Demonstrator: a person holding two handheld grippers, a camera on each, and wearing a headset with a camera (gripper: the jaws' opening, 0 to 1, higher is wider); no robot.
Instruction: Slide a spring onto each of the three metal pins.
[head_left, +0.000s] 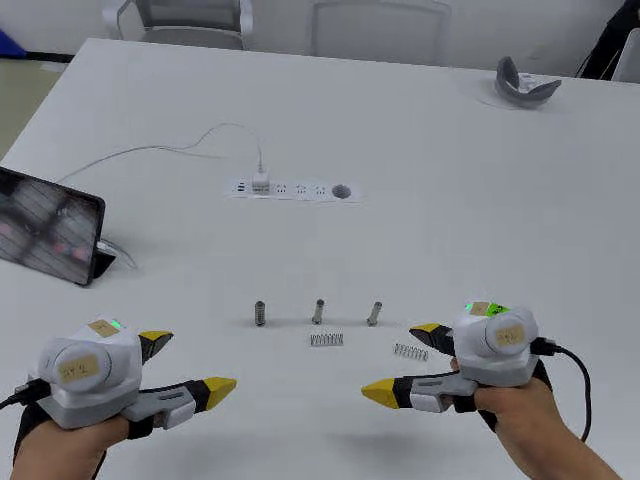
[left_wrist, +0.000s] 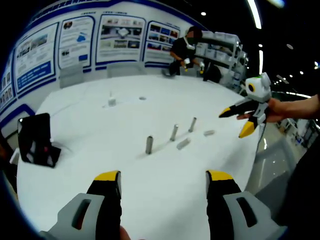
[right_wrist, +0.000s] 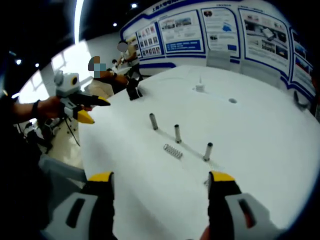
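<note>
The left gripper (head_left: 188, 364) sits at 7 o'clock in the head view. Its jaws are wide apart and hold nothing. Three metal pins stand in a row on the white table (head_left: 450, 200), all pointing straight up. The left pin (head_left: 260, 313) looks fatter and ribbed. I think it has a spring on it already, but it is too small to be sure. The middle pin (head_left: 318, 311) is bare. The first spring (head_left: 326, 340) lies flat just beside it, at 6 o'clock from it. Its long side runs from 9 o'clock to 3 o'clock. The right pin (head_left: 374, 313) is bare too. The second spring (head_left: 410, 351) lies near it, between 4 and 5 o'clock from it. Its long side runs from about 10 o'clock to 4 o'clock. The right gripper (head_left: 403, 361) sits at 5 o'clock, close to that spring. Its jaws are wide apart too, and empty.

The springs look tiny, light and squashy. They could roll or pop away if pinched hard. I would pinch one softly across its middle. Then I would tip it up so its open end goes over a pin top.
</note>
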